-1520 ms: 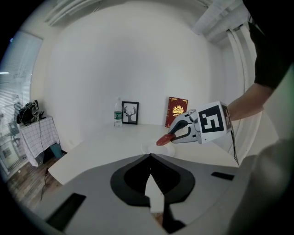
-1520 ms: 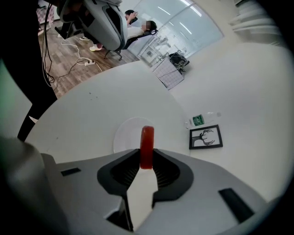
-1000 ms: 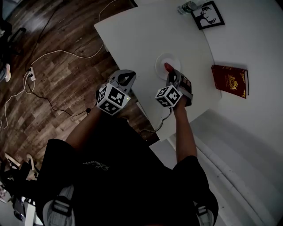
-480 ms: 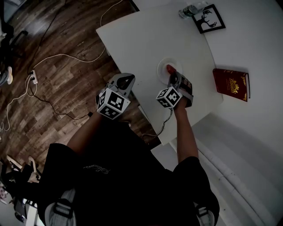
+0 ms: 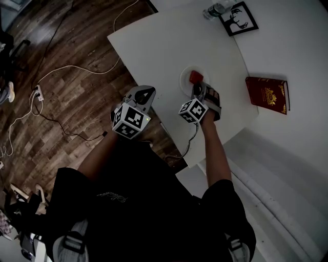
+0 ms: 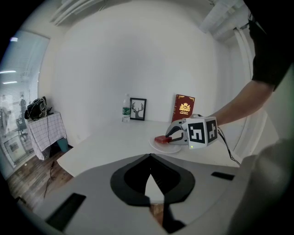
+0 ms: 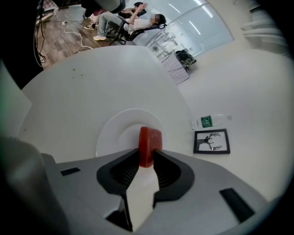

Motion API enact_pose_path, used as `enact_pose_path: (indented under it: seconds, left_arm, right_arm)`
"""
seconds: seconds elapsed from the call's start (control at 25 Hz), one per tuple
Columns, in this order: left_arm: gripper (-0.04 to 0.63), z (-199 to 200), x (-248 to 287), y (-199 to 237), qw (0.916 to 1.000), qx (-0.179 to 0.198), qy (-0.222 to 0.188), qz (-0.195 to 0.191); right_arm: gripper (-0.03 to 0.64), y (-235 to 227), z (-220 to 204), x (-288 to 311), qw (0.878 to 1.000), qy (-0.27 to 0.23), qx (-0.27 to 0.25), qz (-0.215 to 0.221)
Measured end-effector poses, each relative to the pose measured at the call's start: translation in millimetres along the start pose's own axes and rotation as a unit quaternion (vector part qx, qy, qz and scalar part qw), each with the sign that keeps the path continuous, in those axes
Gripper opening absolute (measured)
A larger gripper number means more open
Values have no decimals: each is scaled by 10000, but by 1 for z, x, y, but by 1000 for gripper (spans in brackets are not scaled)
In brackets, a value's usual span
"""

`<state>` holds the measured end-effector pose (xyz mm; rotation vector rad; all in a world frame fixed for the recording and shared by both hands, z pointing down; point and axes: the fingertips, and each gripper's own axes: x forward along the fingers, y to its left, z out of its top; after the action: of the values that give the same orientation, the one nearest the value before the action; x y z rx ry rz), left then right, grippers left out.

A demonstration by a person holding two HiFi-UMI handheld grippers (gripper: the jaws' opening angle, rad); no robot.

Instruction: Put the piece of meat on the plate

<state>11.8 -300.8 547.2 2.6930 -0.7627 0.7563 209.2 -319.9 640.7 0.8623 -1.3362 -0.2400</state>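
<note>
A red piece of meat (image 7: 149, 146) stands on edge between the jaws of my right gripper (image 7: 147, 155), which is shut on it. It hangs low over the middle of a white plate (image 7: 112, 133) on the white table. I cannot tell whether the meat touches the plate. The head view has the meat (image 5: 196, 77) over the plate (image 5: 185, 81), with the right gripper (image 5: 197, 88) just behind it. From the left gripper view, the meat (image 6: 161, 138) sits just above the plate (image 6: 169, 147). My left gripper (image 6: 149, 157) is shut and empty, and it hovers at the table's near left edge (image 5: 144, 95).
A red book (image 5: 266, 93) lies to the right of the plate. A framed deer picture (image 5: 239, 18) and a water bottle (image 5: 215, 8) are at the far end of the table. Cables (image 5: 51, 66) run over the wooden floor to the left.
My right gripper has shifted slightly over the plate with the meat and rolled a little. The left gripper has stayed in place.
</note>
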Motion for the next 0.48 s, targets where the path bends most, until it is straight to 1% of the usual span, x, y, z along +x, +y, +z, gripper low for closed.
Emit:
enact_pose_path:
  seconds: [0.04, 0.12, 0.28, 0.48]
  left_arm:
    - [3, 0, 0, -1, 10000, -1, 14, -14]
    - [3, -1, -1, -2, 10000, 0, 37, -31]
    - [2, -2, -1, -6, 10000, 17, 79, -46]
    - [3, -1, -2, -10, 9998, 81, 132, -85]
  right_arm:
    - [114, 5, -1, 2, 9999, 17, -40, 94]
    - [120, 8, -1, 2, 9999, 43, -62, 127]
    - [123, 11, -4, 2, 9996, -16, 132, 249]
    - [120, 19, -6, 9, 9982, -232, 282, 470]
